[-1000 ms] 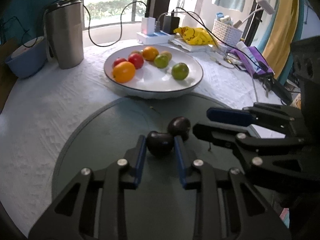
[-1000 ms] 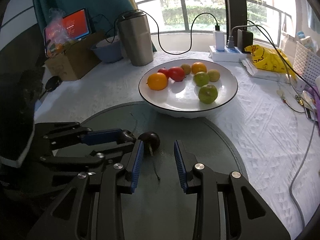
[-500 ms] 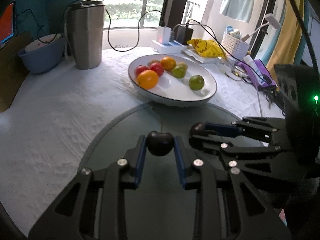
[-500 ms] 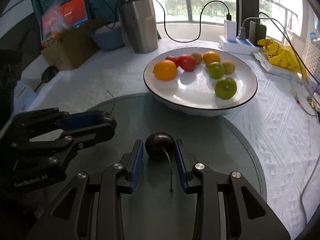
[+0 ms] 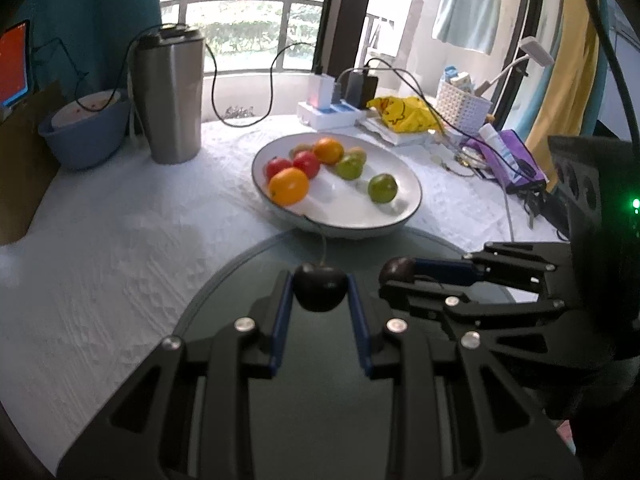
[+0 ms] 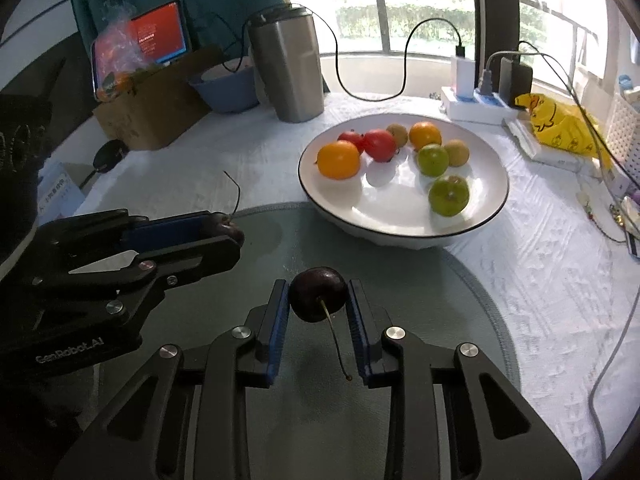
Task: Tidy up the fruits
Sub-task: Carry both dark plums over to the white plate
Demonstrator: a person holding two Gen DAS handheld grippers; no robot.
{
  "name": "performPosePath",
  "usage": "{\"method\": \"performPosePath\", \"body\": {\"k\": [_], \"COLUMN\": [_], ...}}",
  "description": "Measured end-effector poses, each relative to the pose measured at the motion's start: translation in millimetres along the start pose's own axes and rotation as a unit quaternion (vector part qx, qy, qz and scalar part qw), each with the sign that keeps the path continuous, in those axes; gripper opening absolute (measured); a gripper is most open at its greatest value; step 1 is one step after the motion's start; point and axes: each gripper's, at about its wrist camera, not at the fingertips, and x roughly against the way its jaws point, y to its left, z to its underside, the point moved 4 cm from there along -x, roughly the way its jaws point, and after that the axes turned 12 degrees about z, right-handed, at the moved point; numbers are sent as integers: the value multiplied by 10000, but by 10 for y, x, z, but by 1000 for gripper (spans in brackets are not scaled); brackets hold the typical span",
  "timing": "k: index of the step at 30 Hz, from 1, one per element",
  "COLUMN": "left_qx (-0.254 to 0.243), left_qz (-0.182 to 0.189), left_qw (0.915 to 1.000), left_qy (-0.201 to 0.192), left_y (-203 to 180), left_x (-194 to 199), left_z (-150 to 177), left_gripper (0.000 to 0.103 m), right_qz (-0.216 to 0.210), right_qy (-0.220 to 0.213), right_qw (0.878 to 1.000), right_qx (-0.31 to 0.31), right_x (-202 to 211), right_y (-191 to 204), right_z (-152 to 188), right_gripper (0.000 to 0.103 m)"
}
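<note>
**Two cherries held, one in each gripper**

At far left we see a blue bowl (image 5: 82,142) and a steel tumbler (image 5: 170,96) standing on the white tablecloth (image 5: 120,248). Next comes our left gripper (image 5: 320,294), its blue pads pinching a dark cherry (image 5: 320,292) above the round grey mat (image 5: 320,380), the stem pointing away toward the plate. Beyond it sits the white plate (image 5: 414,196), holding oranges, red fruits and green ones. To the right our right gripper (image 6: 318,294) pinches a second cherry (image 6: 318,294) over the same mat, just beside the first, its stem trailing back between the fingers. Further right lie a yellow bag (image 6: 560,128) and a power strip (image 6: 476,106).
</note>
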Motion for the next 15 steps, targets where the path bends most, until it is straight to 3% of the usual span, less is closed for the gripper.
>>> {"method": "performPosePath", "body": {"k": [15], "left_qx": [-184], "left_qz": [66], "left_qw": [9997], "left_qy": [-114], "left_y": [-103], "left_x": [-136], "left_z": [-298], "left_gripper": [29], "right_qz": [56], "right_qy": [-390], "right_qw": [9992], "right_qx": [-44], "right_x": [101], "right_y": [-238], "right_z": [-312], "right_gripper": [31]}}
